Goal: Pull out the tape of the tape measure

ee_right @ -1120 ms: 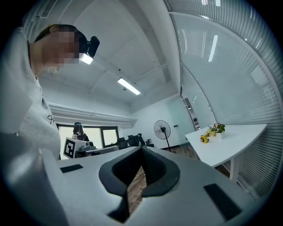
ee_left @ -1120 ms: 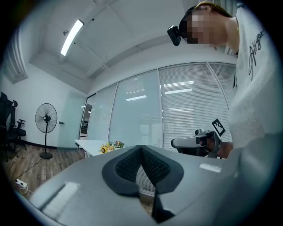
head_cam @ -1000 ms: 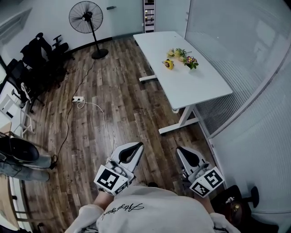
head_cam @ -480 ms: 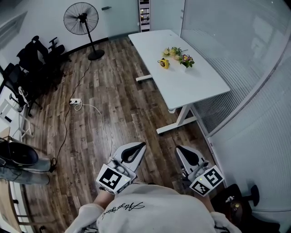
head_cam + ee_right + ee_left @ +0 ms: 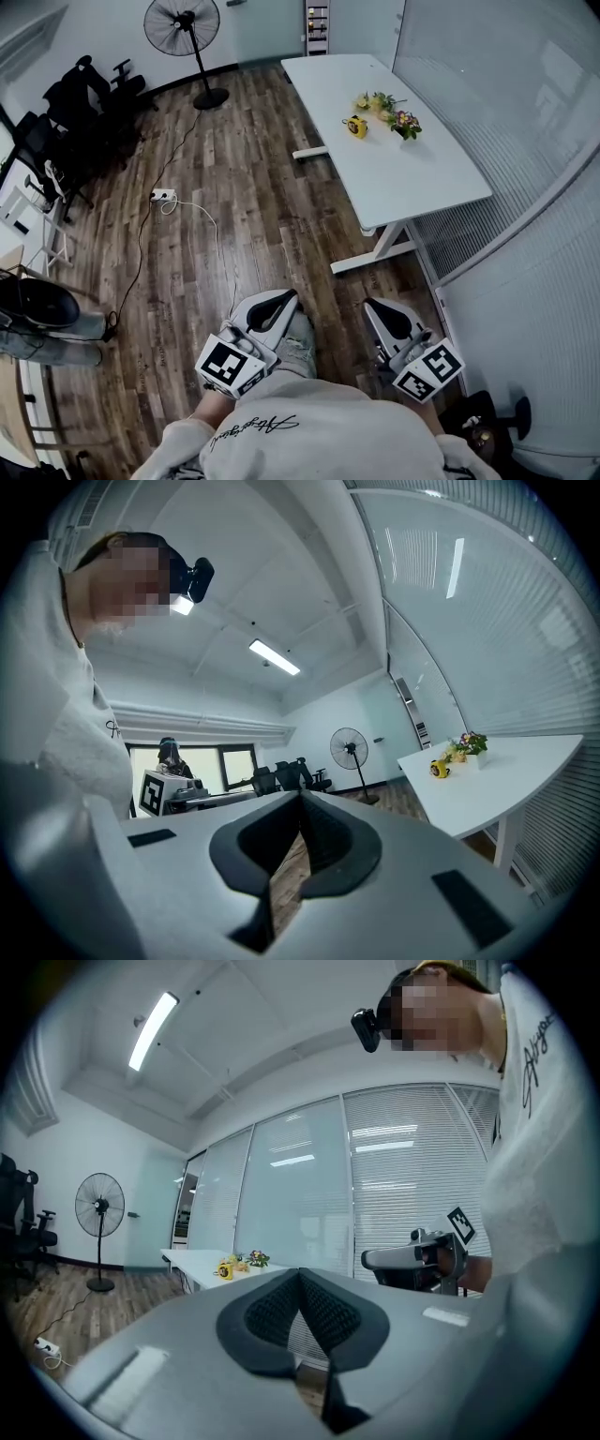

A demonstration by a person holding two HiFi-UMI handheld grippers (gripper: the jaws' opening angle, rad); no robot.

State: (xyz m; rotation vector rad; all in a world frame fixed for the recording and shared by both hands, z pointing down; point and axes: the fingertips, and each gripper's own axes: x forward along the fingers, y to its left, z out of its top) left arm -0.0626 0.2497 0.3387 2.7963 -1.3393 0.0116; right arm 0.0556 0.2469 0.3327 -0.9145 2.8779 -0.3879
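The yellow tape measure (image 5: 356,127) lies on the white table (image 5: 412,178) far ahead, beside a small bunch of flowers (image 5: 401,120). It also shows small in the left gripper view as the tape measure (image 5: 225,1267) and in the right gripper view as the tape measure (image 5: 438,768). My left gripper (image 5: 281,300) and right gripper (image 5: 373,309) are held close to my body, well short of the table. Both are shut and hold nothing: the left gripper (image 5: 300,1277) and the right gripper (image 5: 300,801) have their pads closed together, pointing level.
A wooden floor lies between me and the table. A standing fan (image 5: 185,33) is at the back, office chairs (image 5: 66,122) at the left, and a power strip with a white cable (image 5: 161,197) on the floor. A glass wall with blinds (image 5: 525,112) runs along the right.
The view has shifted a little toward the table, and a knee in pale jeans has come up beside the left gripper. Both grippers stay shut and near my body.
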